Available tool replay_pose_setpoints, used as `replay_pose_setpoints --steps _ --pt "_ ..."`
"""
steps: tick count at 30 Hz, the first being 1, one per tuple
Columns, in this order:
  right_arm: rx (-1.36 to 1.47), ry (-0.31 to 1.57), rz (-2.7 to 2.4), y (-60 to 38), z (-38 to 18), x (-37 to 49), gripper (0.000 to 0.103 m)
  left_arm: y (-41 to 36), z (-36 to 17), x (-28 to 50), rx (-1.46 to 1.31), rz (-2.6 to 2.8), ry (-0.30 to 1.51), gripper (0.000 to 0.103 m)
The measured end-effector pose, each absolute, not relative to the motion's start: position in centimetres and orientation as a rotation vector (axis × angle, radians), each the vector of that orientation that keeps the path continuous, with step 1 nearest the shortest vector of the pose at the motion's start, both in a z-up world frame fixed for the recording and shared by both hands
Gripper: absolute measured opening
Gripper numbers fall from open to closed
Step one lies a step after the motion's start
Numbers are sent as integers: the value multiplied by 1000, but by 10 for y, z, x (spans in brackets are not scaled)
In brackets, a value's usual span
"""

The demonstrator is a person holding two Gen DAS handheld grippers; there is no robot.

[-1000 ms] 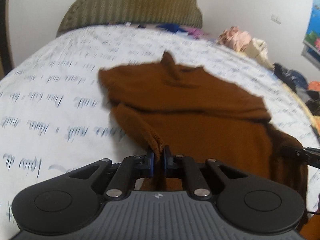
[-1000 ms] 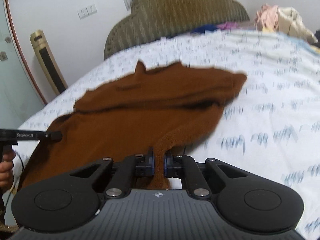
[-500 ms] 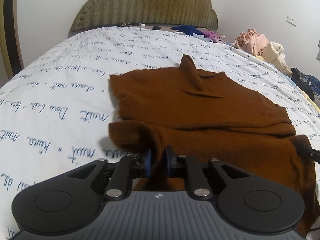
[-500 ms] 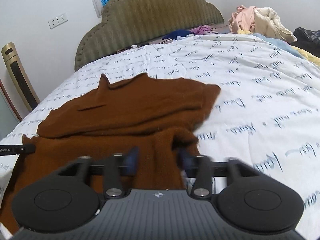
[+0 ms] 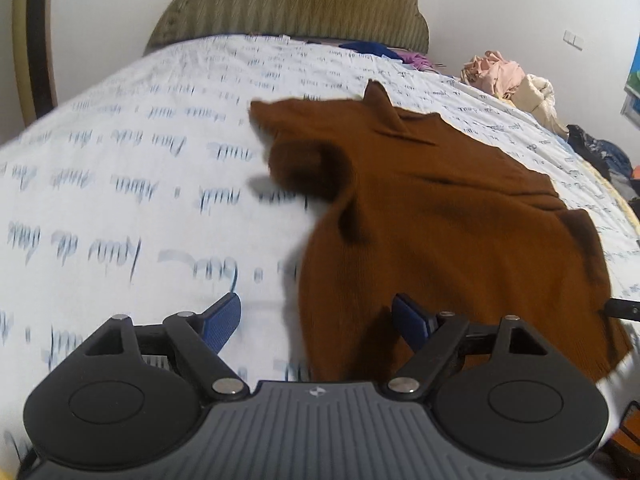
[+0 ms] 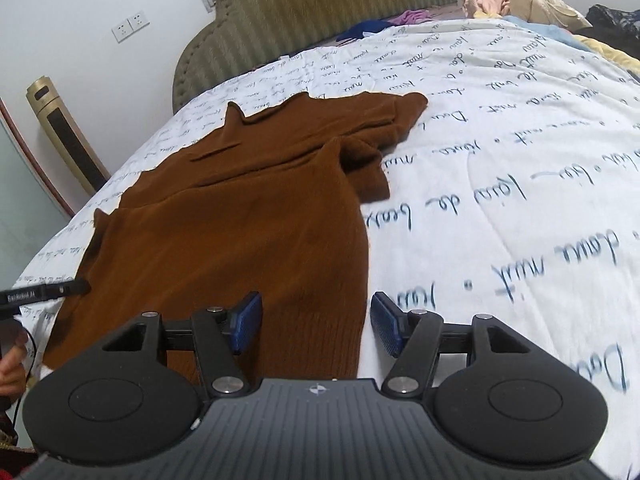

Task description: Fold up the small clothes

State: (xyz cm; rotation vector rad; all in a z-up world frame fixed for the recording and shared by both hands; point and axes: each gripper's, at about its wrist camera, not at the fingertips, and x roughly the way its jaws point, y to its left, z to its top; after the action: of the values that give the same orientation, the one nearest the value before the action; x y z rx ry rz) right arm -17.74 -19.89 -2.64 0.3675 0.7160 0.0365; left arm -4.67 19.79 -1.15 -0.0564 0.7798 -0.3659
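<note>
Both sets of fingers wide, holding nothing: left gripper [image 5: 316,322] & right gripper [image 6: 316,322] straddle the near hem corners of the brown knit sweater [image 6: 240,216] flat on the bed [image 6: 520,168]; looks soft, light, floppy, so pinch hem corners; folded-under layers & far sleeve hidden, left view blurred.

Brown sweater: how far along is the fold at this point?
Done: the brown sweater lies on the bed with one layer folded over. In hand: nothing; the left gripper and right gripper have open jaws. Left: the loose sleeve and further folds.
</note>
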Motion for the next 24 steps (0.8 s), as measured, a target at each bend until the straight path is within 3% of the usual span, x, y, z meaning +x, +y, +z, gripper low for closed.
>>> replay_pose_setpoints --steps 10,12,13,14,15,16,17,24 --pt "282 759 76 -169 -28 -198 62 186 -20 -91 15 -465 785 83" --pt "245 763 93 -160 -28 -195 57 184 -18 -89 -30 -519 817 83" --pt "220 760 88 -155 -28 -194 45 182 -17 -88 -48 -539 828 82" --pt "194 760 82 -151 -28 -193 31 180 -16 -87 -57 -561 835 63" --pt "182 758 81 -149 -28 -193 25 177 -16 -87 -56 -563 842 49" --pt "186 757 89 -149 -27 -192 22 176 -16 -85 -54 -557 856 24" --pt "191 759 96 -150 -27 -192 21 175 -17 -83 -63 -564 869 14" --pt "283 717 240 -165 1 -205 20 190 12 -100 -103 -659 802 12"
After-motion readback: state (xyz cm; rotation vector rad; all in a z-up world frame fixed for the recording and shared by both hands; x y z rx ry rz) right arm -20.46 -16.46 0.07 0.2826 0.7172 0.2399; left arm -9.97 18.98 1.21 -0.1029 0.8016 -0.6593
